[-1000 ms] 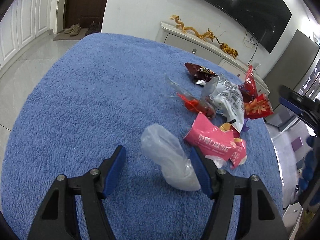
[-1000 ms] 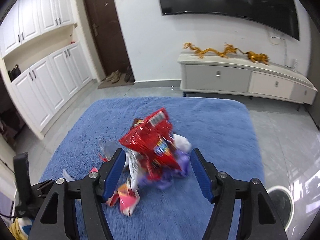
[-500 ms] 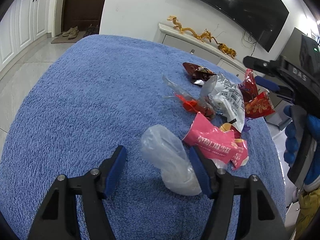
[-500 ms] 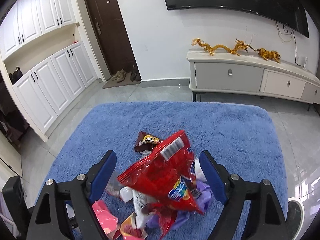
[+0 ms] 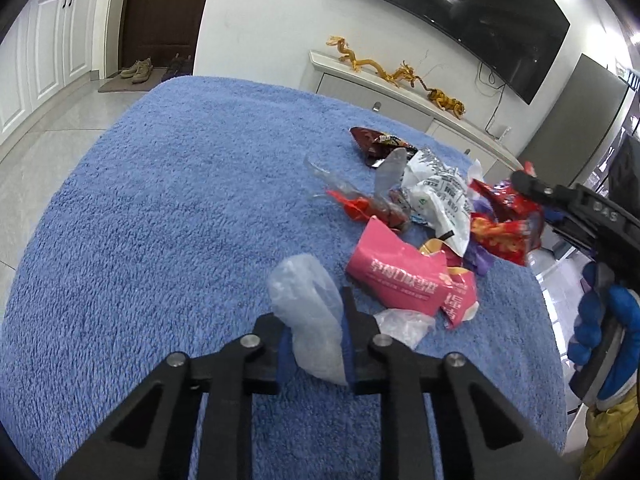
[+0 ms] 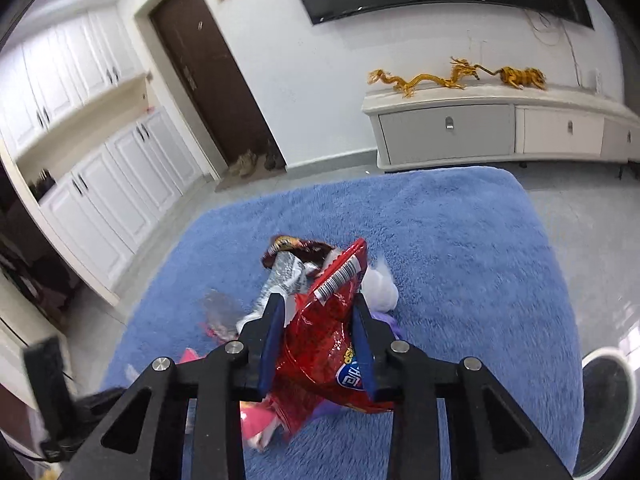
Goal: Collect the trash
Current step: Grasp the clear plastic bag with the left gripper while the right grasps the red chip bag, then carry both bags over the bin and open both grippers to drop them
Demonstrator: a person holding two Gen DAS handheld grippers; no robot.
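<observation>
**Wrappers pinched on both sides of the heap**

Trash lies heaped on a bench covered in blue shag cloth, toward the side nearer the white sideboard. At the near edge of the heap, a clear crumpled plastic bag stands between the blue pads of the left tool, whose jaws are closing on it and already pinch its lower part. Just beside it lie a pink packet and a scrap of clear film. Farther back sit a white printed bag, a clear wrapper with red ends and a dark brown wrapper.

On the far side of the heap, the right tool is closing its jaws on a red foil snack bag, barcode edge upward; the pads press its sides. A hand in a blue glove holds that tool.

Golden dragon figures line the sideboard under a wall-mounted television.
</observation>
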